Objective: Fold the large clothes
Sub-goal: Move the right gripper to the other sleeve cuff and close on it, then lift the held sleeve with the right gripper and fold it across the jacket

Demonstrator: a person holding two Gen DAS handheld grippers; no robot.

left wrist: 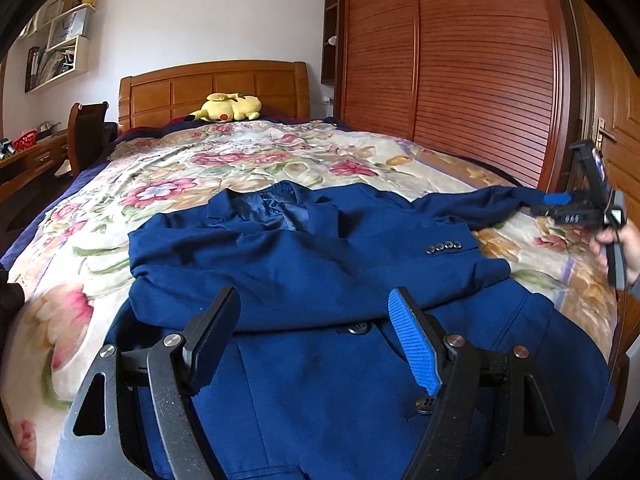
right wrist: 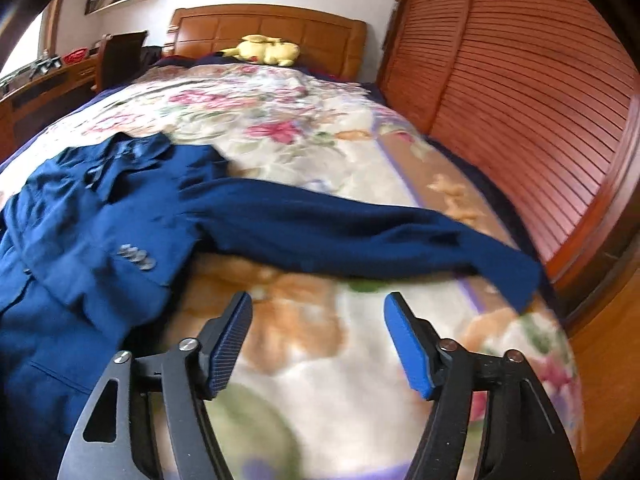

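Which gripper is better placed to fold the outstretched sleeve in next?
Right, probably: the right gripper, open, sits beside the outstretched sleeve; the left gripper hovers over the jacket front.

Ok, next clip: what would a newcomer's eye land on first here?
The dark blue suit jacket spread front-up on the floral bedspread, one sleeve stretched out sideways toward the red-brown slatted wardrobe. Next, the yellow plush toy lying at the wooden headboard. Both the left gripper and the right gripper hang over the bed with open, empty jaws.
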